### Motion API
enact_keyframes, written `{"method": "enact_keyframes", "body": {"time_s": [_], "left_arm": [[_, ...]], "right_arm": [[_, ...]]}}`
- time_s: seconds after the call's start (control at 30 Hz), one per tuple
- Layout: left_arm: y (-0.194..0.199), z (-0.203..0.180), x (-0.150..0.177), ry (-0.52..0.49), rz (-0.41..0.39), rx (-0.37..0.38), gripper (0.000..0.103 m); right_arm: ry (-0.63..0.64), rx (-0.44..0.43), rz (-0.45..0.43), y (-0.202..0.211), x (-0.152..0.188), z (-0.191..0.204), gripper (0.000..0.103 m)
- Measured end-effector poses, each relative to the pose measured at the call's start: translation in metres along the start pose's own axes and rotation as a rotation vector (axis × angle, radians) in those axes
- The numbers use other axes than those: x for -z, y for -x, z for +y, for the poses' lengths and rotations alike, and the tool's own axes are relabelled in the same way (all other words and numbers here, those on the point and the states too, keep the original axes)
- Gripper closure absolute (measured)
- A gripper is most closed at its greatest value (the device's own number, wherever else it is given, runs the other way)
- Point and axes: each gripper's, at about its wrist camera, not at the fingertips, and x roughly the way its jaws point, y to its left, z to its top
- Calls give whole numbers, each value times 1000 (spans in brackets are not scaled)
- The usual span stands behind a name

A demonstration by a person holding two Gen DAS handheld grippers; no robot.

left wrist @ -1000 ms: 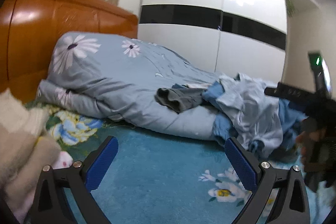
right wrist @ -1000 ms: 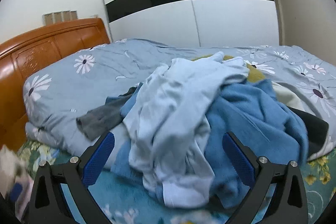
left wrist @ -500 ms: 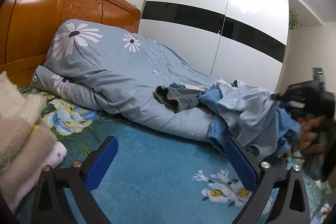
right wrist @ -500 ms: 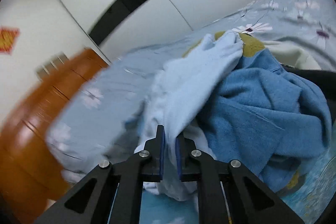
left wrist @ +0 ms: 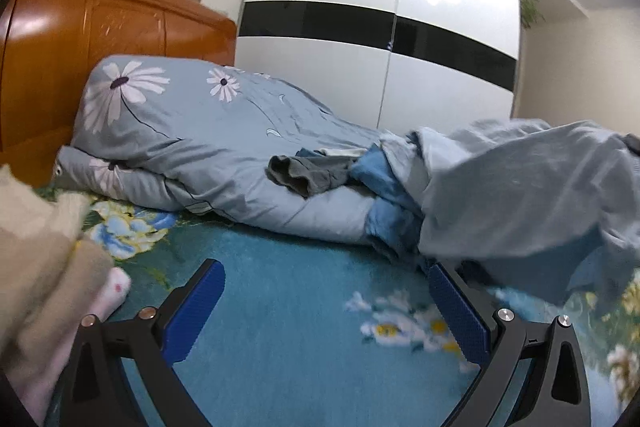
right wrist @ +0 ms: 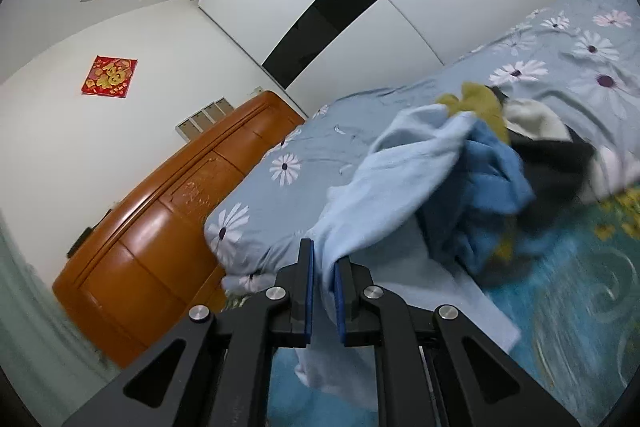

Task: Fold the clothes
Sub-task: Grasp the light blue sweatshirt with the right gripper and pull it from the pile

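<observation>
**On the bed: right gripper clamps pale blue garment**

Right gripper (right wrist: 323, 269) pinched onto the pale blue garment (right wrist: 384, 187), cloth caught between its blue pads, rest trailing up to the clothes pile (right wrist: 492, 179) on the floral duvet (right wrist: 304, 143). Left gripper (left wrist: 324, 303) spread wide, nothing between its pads, over the teal floral bedsheet (left wrist: 288, 307). Same garment hangs at right in left view. Folded beige stack (left wrist: 36, 247) at left edge. Wooden headboard (right wrist: 160, 227) behind.
</observation>
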Motion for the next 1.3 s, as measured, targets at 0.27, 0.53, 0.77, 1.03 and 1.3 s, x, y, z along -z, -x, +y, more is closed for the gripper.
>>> {"method": "enact_keyframes", "body": {"time_s": [0.27,0.53,0.77,1.03,1.3], "left_arm": [[36,-30,30,-69,102,73,0],[53,-51,33,-117,89,123,0],[30,-59,45,-132,131,120,0],[17,-49,59,-101,178,95,0],[13,-50,64,-107,201,84,0]], "right_arm": [[-75,4,76,93,62,-9,94],[26,49,23,175,87,24,94],[-38,123,85,121,94,-19,94],[-71,113,177,41,111,-49,94],[62,134,329,5,128,-32,79]]}}
